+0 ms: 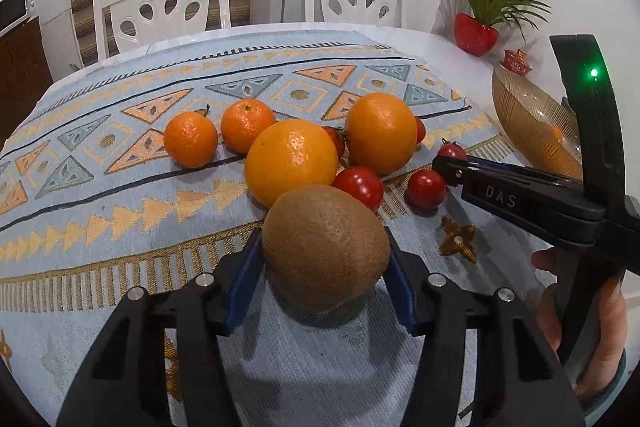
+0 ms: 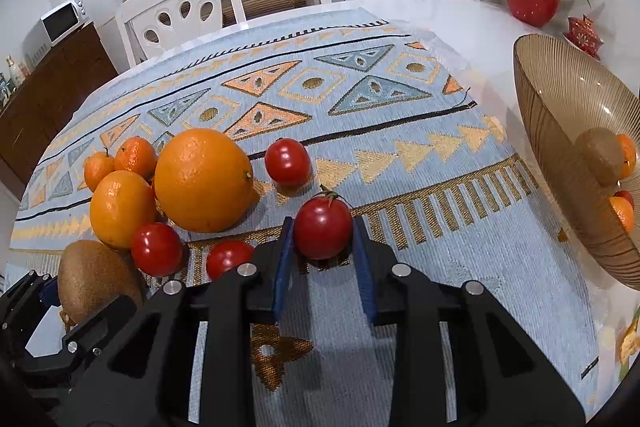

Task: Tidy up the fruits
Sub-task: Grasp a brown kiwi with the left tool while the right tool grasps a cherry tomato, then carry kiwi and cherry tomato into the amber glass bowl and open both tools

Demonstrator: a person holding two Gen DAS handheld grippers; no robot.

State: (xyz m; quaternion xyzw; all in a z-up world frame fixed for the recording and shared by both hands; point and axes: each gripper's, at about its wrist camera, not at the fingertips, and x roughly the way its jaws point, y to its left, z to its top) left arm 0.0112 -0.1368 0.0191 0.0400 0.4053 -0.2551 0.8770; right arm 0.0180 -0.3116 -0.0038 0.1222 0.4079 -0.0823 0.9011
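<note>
- My left gripper [image 1: 326, 259] has its jaws closed on the kiwi [image 1: 325, 247], blue pads pressing both sides; the kiwi sits low over the cloth [image 1: 120, 187] on the desk.
- My right gripper [image 2: 323, 259] has its jaws clamped on a stemmed tomato [image 2: 323, 227], which is down at the cloth.
- Just beyond the kiwi lie two oranges [image 1: 291, 163], the nearer one right behind it, and two mandarins [image 1: 191, 139] further left.
- Loose tomatoes [image 1: 359, 187] lie between the oranges and the right gripper; one more sits apart on the cloth [image 2: 287, 162].
- The bowl [image 2: 560, 147] stands on the right edge of the desk, off the cloth, already holding a kiwi and some orange fruit.
- A hand [image 1: 592, 327] grips the right gripper's handle at the edge of the left view.
</note>
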